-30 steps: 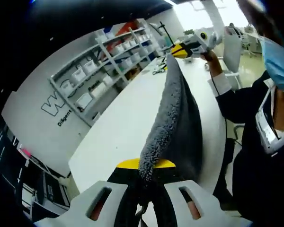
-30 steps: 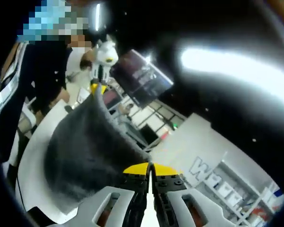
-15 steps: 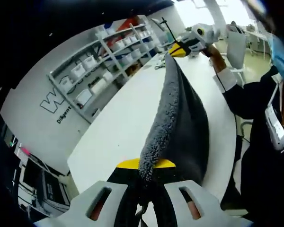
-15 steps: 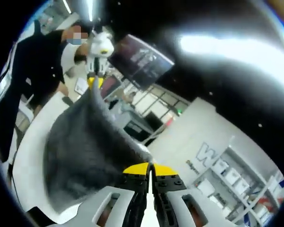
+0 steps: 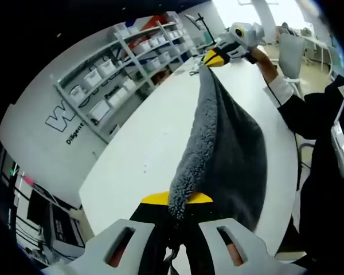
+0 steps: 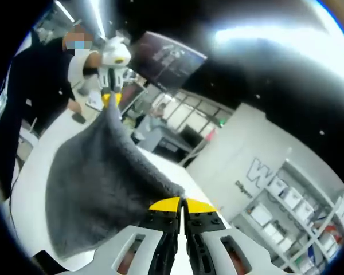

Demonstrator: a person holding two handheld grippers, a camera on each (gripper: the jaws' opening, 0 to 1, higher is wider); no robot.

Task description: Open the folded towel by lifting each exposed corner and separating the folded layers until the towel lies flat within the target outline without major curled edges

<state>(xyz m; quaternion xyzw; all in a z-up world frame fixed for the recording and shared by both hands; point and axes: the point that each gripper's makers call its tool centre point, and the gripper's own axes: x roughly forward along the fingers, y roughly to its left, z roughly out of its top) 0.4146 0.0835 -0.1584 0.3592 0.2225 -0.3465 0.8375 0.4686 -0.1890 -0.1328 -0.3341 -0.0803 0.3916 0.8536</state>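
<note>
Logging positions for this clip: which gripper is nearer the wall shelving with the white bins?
Right, likely. In the left gripper view, the right gripper holds the towel at the table's far end beside the shelving; the left gripper clamps the near corner.

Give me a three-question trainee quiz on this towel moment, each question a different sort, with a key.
1. True or false: the grey towel lies flat on the white table.
2. What does the left gripper hold? A) a bin B) the towel's edge C) nothing
3. Fill in: the right gripper pinches the towel's far ____.

Key: 1 false, it hangs stretched between both grippers; 2 B; 3 corner.
</note>
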